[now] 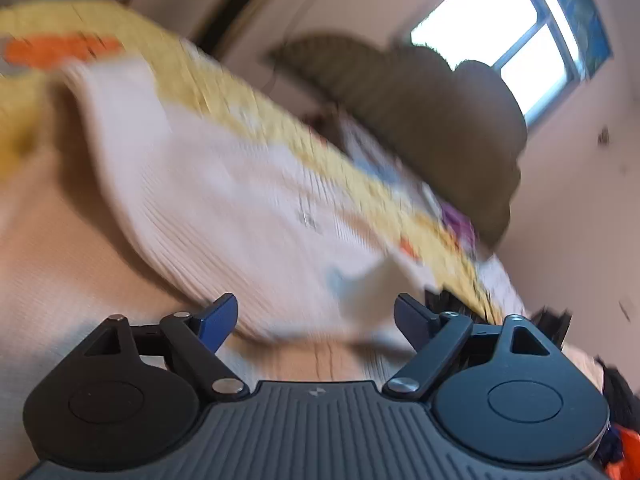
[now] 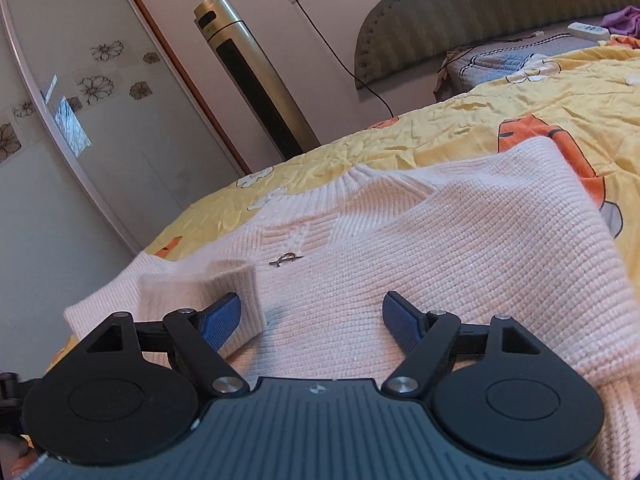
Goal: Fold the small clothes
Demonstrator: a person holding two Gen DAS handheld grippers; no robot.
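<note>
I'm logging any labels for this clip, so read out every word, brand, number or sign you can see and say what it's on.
No readable text in either view.
Gripper body: a small emblem, no letters.
Tower fan: top panel marks too small to read.
Pink sweater: metal ring only, no lettering.
Left wrist view: too blurred to read anything.

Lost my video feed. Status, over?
Both hand-held grippers open: left, right, nothing held. Pink knit sweater partly folded on yellow bedspread. Nothing obstructing.
</note>
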